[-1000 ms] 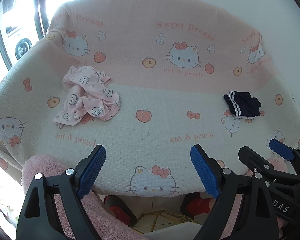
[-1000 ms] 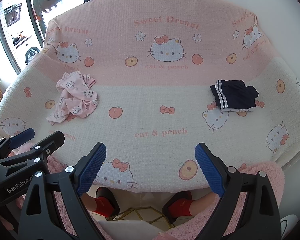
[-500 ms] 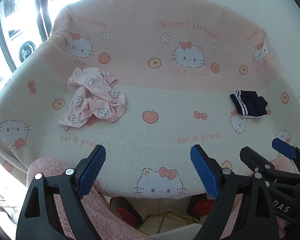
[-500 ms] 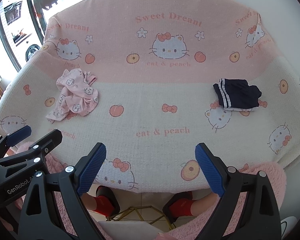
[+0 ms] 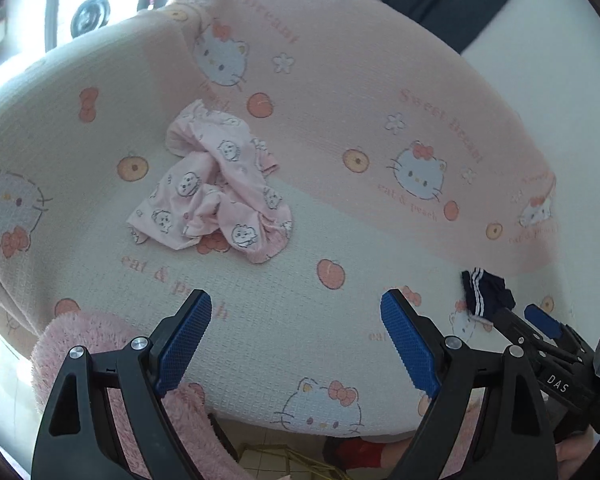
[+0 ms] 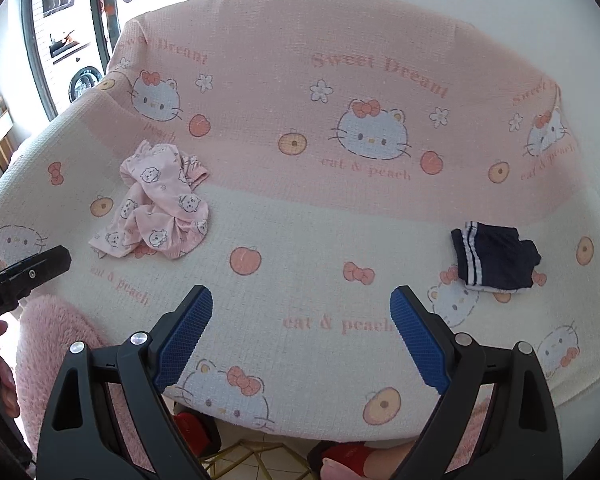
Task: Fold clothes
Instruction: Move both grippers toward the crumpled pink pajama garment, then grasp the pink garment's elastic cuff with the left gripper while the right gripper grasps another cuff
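Observation:
A crumpled pink garment with cat prints (image 5: pixel 216 196) (image 6: pixel 156 208) lies on the left of the seat of a sofa under a pink and cream cartoon-cat cover (image 5: pixel 340 240) (image 6: pixel 320 220). A folded dark navy garment with white stripes (image 6: pixel 494 258) (image 5: pixel 486 294) rests on the right of the seat. My left gripper (image 5: pixel 296 340) hovers open in front of the pink garment, nothing between its blue pads. Above the seat's front edge my right gripper (image 6: pixel 300 336) is open and empty too. Each gripper shows at the edge of the other's view.
Fluffy pink sleeves or trousers (image 5: pixel 100 344) (image 6: pixel 56 340) and red slippers (image 6: pixel 348 452) of the person show below the sofa's front edge. A window and appliances (image 6: pixel 76 60) stand at the far left. A white wall (image 6: pixel 500 0) is behind the sofa.
The left gripper has swung left and moved closer to the pink garment, which now looks larger and nearer centre. The right gripper has advanced slightly toward the sofa. Both stayed open.

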`<state>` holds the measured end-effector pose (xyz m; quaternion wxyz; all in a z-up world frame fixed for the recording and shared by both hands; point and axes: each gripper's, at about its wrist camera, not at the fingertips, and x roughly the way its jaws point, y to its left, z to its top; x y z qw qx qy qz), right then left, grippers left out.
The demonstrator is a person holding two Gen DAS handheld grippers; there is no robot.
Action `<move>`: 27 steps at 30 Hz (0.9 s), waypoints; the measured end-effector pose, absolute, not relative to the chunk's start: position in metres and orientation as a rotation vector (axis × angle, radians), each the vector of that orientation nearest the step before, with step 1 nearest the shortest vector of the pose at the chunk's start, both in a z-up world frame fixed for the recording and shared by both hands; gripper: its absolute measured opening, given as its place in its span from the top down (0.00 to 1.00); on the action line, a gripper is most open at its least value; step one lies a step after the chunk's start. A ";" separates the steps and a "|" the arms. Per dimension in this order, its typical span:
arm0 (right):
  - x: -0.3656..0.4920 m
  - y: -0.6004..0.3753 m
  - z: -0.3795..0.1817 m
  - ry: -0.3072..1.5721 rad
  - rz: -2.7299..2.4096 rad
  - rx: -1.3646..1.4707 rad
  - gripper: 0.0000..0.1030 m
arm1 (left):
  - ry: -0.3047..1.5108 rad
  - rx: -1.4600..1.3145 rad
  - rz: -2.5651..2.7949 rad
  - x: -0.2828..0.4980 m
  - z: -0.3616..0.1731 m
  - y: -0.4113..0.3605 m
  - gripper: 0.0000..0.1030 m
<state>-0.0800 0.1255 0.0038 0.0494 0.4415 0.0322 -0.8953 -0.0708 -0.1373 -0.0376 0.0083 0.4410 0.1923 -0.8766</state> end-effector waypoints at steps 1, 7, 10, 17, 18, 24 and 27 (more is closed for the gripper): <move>-0.090 0.119 0.001 0.091 -2.695 1.342 0.10 | 0.630 1.384 -2.709 -0.081 -0.047 -0.147 0.14; -0.156 0.062 -0.046 0.110 -2.507 1.350 0.10 | 0.791 1.410 -2.521 -0.140 -0.100 -0.208 0.14; -0.190 0.034 -0.081 0.134 -2.442 1.407 0.11 | 0.862 1.433 -2.444 -0.168 -0.129 -0.228 0.14; -0.256 -0.013 -0.176 0.192 -2.317 1.584 0.18 | 1.002 1.529 -2.322 -0.229 -0.202 -0.239 0.14; -0.262 -0.017 -0.187 0.197 -2.303 1.605 0.19 | 0.995 1.534 -2.319 -0.230 -0.208 -0.239 0.14; -0.290 -0.033 -0.226 0.251 -2.297 1.646 0.19 | 0.997 1.538 -2.275 -0.229 -0.229 -0.232 0.14; -0.294 -0.040 -0.240 0.245 -2.258 1.662 0.21 | 0.920 1.537 -2.295 -0.235 -0.230 -0.224 0.14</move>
